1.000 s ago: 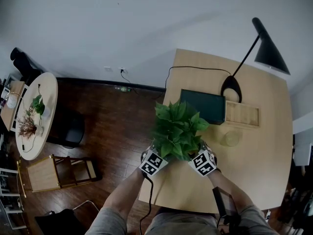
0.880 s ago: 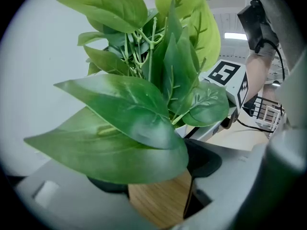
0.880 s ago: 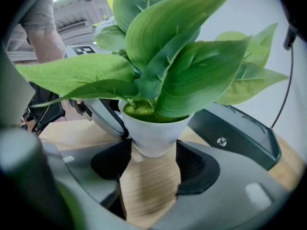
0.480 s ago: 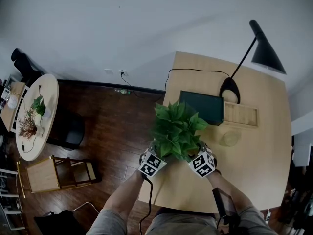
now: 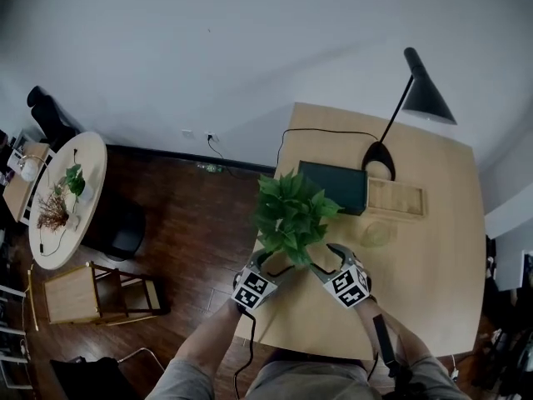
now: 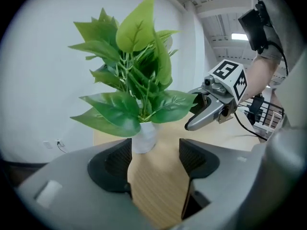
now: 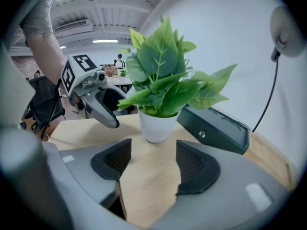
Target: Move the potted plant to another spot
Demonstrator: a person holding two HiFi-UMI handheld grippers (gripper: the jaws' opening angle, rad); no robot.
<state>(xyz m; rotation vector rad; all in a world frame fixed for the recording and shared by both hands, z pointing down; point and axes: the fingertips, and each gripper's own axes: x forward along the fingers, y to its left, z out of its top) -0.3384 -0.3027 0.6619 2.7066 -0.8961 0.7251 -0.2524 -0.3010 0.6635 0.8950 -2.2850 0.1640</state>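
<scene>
potted plant (image 7: 157,126): left ungripped on the tabletop (image 5: 433,248); moved yet? can't be told
left gripper (image 6: 154,159): jaws apart, just narrowed slightly, nothing held
right gripper (image 7: 148,162): jaws apart, nothing held

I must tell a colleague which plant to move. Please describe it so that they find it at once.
On the square wooden desk with the black lamp, look near the left edge, beside the dark flat box. The potted plant there has big green leaves in a white pot; the plants on the round table are smaller.
</scene>
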